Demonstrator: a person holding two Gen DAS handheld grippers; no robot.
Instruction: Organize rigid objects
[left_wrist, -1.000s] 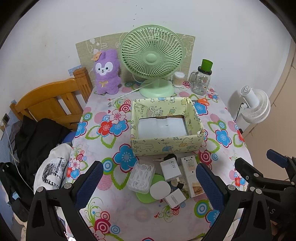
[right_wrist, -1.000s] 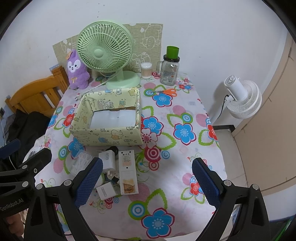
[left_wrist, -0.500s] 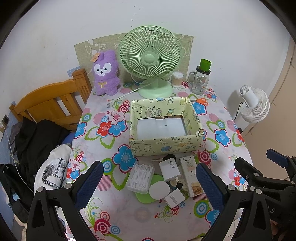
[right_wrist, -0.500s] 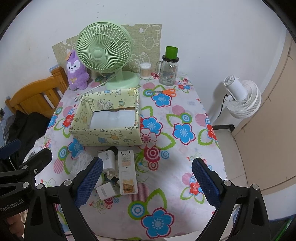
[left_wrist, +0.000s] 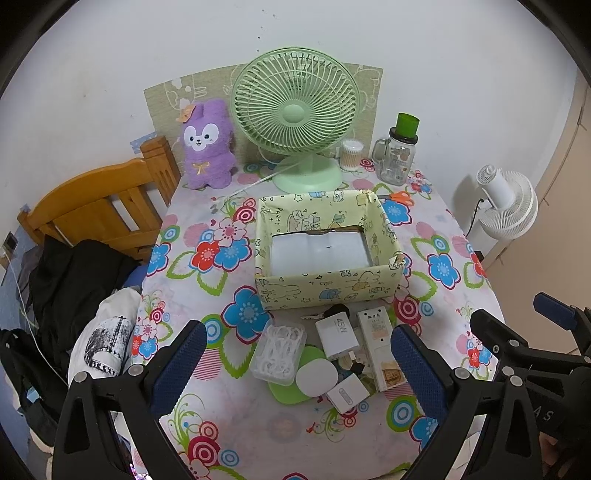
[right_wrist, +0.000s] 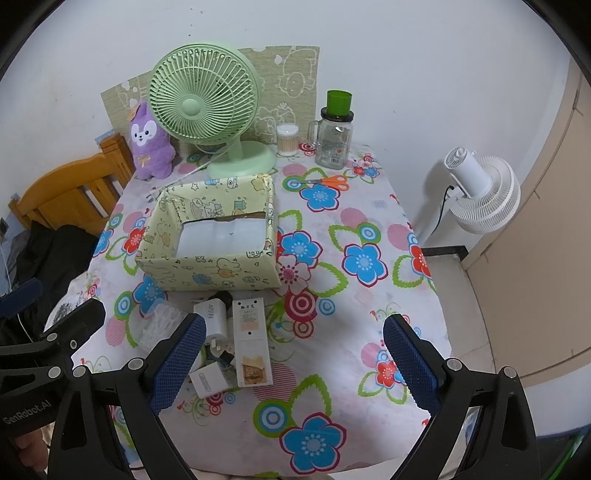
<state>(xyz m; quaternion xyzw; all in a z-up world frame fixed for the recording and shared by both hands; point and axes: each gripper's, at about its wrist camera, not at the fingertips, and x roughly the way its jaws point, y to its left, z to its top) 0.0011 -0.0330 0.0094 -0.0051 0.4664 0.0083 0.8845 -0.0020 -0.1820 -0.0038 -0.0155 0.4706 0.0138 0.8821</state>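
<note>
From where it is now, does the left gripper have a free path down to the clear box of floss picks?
Probably yes. The left gripper is open and empty, and the clear box of floss picks lies between its fingers' line of approach, uncovered. Only the white round disc beside it crowds one edge.

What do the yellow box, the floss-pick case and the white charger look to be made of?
Yellow box: likely cardboard wrapped in matte cartoon-print paper; brown board shows at an inner edge. Floss-pick case: clear, glossy plastic; the white picks show through it. White charger: smooth hard plastic with a slight sheen and printed grey lettering.
</note>
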